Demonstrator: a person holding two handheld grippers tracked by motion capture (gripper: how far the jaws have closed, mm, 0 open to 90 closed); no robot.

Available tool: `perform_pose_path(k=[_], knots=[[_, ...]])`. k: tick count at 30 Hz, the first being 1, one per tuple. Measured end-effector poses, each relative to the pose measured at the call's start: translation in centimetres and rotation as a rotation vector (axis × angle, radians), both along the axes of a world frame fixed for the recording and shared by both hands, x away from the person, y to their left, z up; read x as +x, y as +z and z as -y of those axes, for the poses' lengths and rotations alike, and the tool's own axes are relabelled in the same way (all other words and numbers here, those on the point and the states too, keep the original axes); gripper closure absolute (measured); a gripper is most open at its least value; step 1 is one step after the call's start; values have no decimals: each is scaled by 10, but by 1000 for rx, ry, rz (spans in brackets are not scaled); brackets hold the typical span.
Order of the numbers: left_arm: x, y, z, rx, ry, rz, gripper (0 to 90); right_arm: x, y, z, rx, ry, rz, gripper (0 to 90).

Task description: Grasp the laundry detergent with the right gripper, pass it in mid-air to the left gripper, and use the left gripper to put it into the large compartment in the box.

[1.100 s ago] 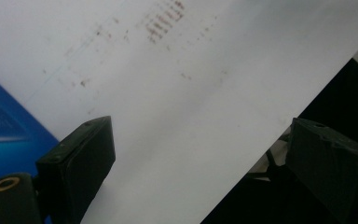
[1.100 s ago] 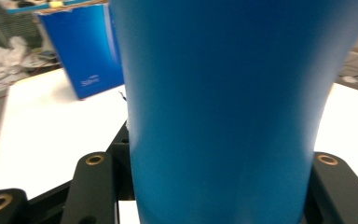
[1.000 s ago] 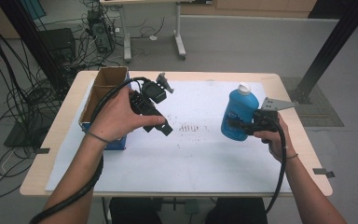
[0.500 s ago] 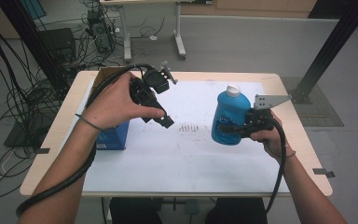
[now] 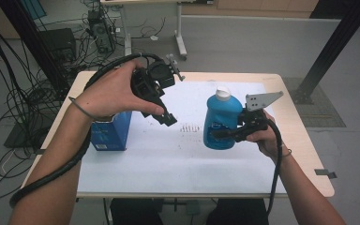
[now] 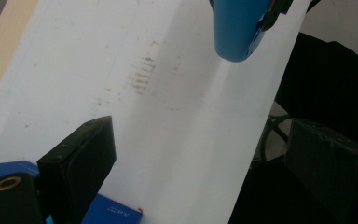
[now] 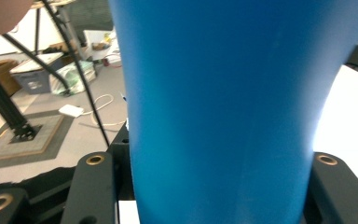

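Counter: wood-edged, covered by a white sheet with faint brown marks at centre. Grey floor, cables at 10 o'clock. Blue box at 9 o'clock.

Versus half a second earlier: left gripper raised higher; bottle shifted slightly toward centre.

Bottle held above the sheet at 3 o'clock, long axis near upright, white cap toward 12. Right gripper fingers clamped on the bottle. Left gripper fingers apart, nothing held.

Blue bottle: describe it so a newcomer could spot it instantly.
Start at the white mat covering the wooden table. On its right half, the right claw grips a blue plastic bottle with a white cap. Unlike the blue cardboard box at the left, it is rounded, capped and held.
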State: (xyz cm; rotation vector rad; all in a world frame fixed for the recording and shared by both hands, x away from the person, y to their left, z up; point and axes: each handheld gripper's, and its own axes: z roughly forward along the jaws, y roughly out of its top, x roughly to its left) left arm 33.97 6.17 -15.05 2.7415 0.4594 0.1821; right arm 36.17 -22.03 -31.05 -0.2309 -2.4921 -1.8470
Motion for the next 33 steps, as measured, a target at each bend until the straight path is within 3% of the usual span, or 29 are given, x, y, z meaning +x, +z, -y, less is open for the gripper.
perform_pose_path(k=[16, 33], knots=[[-1, 7, 16, 21, -85, -20, 92, -9, 4, -27, -30, 100, 8, 443], [-10, 3, 37, 89, -157, -38, 91, -14, 4, -49, -35, 160, 12, 442]])
